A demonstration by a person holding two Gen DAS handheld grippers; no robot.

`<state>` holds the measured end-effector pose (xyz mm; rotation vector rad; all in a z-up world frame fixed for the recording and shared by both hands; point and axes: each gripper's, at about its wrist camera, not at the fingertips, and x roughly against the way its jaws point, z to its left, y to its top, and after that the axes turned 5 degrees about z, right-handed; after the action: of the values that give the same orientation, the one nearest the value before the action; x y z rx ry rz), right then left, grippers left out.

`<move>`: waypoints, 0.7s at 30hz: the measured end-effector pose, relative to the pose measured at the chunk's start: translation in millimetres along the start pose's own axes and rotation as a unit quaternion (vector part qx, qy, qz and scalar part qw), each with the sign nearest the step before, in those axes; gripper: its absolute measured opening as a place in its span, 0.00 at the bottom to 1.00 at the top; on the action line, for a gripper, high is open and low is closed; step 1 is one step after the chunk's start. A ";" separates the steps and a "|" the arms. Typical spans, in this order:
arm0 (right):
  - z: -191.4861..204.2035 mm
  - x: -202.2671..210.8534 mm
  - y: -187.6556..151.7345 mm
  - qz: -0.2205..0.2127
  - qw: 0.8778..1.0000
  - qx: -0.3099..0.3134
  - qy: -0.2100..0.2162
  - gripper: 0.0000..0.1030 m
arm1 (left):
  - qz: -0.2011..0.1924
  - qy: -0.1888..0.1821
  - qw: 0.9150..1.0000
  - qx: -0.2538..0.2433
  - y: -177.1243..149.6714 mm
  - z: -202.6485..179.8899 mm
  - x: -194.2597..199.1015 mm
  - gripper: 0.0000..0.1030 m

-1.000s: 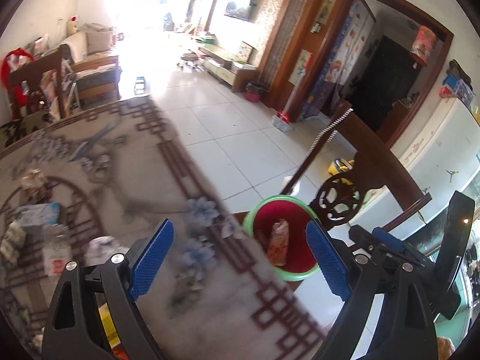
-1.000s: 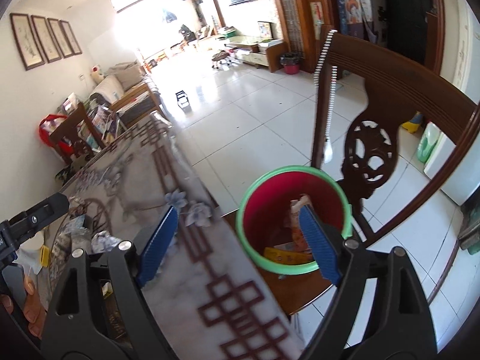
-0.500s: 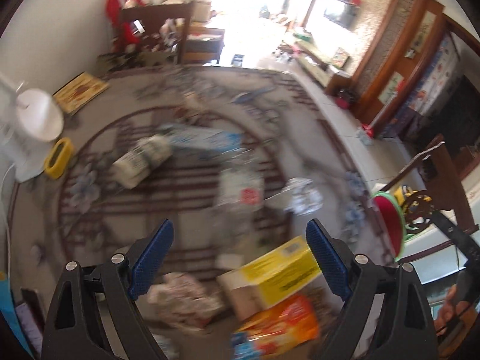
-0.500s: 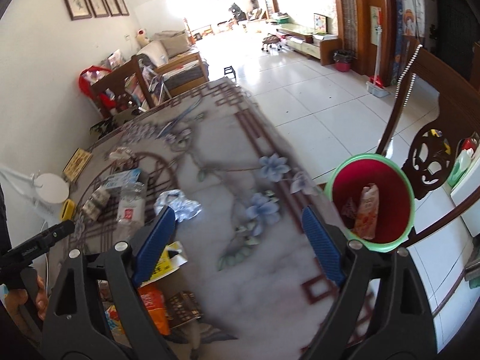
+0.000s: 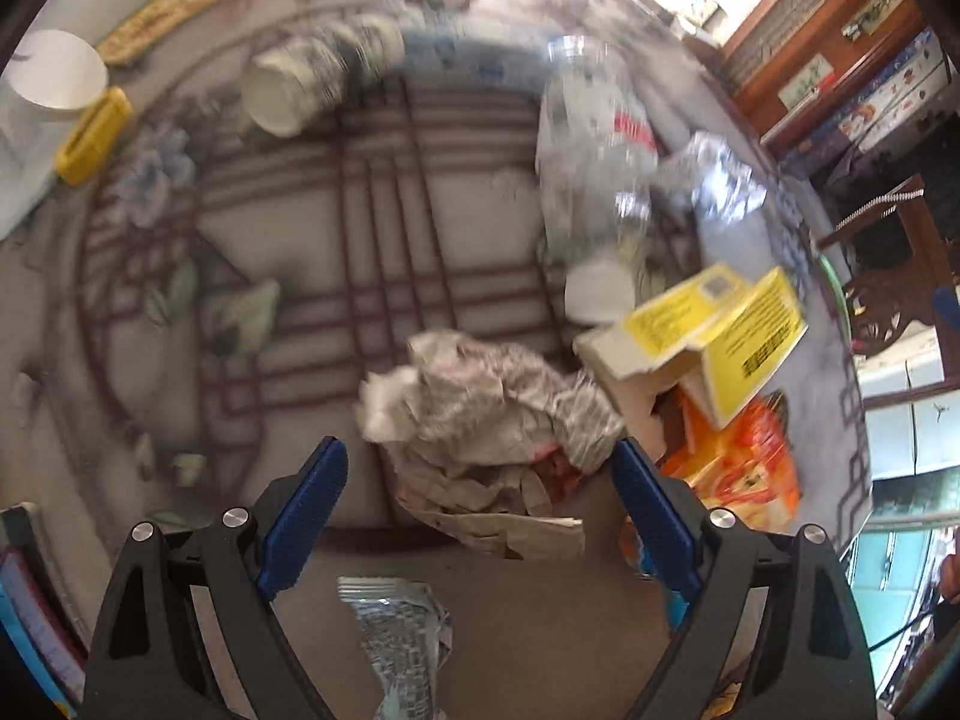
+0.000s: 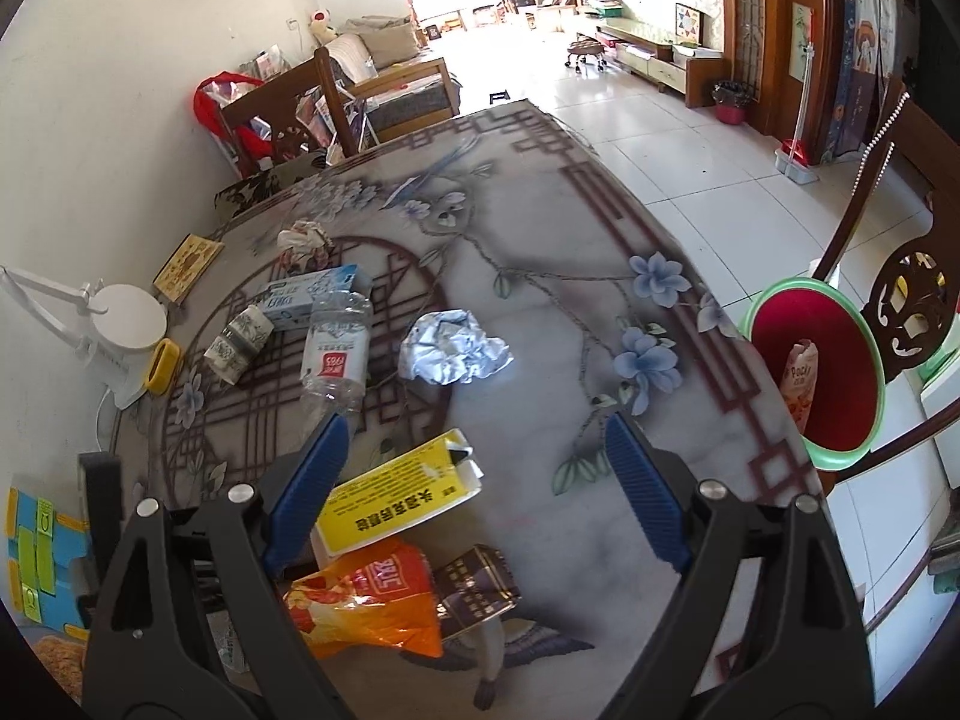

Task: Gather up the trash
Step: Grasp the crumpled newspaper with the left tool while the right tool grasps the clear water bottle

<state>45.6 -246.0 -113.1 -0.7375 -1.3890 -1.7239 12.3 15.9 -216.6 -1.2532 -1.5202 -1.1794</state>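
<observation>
The trash lies scattered over the patterned worktop (image 6: 540,312). In the blurred left wrist view, one crumpled newspaper wad (image 5: 480,420) sits just ahead of the left hand-held gripper (image 5: 480,504), whose blue pads are closing slightly but stand wide with nothing pressed between them. Below it, a silvery wrapper (image 5: 396,630) is cut off by the frame edge.

The right hand-held gripper (image 6: 474,480) is also spread wide and empty, over one yellow carton (image 6: 396,504), one orange snack bag (image 6: 366,606) and a dark packet (image 6: 474,594); the bag and carton are partly hidden behind its left finger. Farther off lie one clear plastic bottle (image 6: 336,354), one crumpled foil ball (image 6: 450,348), one blue-white box (image 6: 312,297), a small patterned cup or can (image 6: 237,345), hard to tell which, and another paper wad (image 6: 303,237).

Beyond the worktop's edge stands one red bin with a green rim (image 6: 822,372), holding a snack packet (image 6: 798,384); a carved wooden chair (image 6: 912,306) hides part of it. A white lamp base (image 6: 129,318) stands at the left edge.
</observation>
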 end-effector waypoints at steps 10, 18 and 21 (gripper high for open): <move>43.7 -36.9 17.8 0.047 0.998 0.037 0.017 0.84 | -0.042 -0.032 0.998 0.035 2.1 24.0 13.5 0.43; 88.6 -104.5 43.5 0.087 0.994 0.070 0.022 0.84 | -0.127 -0.010 0.990 0.058 14.7 40.3 60.5 0.43; 100.3 -130.5 47.5 0.106 0.991 0.077 0.019 0.84 | -0.138 -0.002 0.988 0.064 17.0 43.3 64.4 0.44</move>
<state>150.6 -124.7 -173.0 -0.7351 -1.3493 -1.4413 16.9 73.1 -161.8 -0.9829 -1.7848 -1.2290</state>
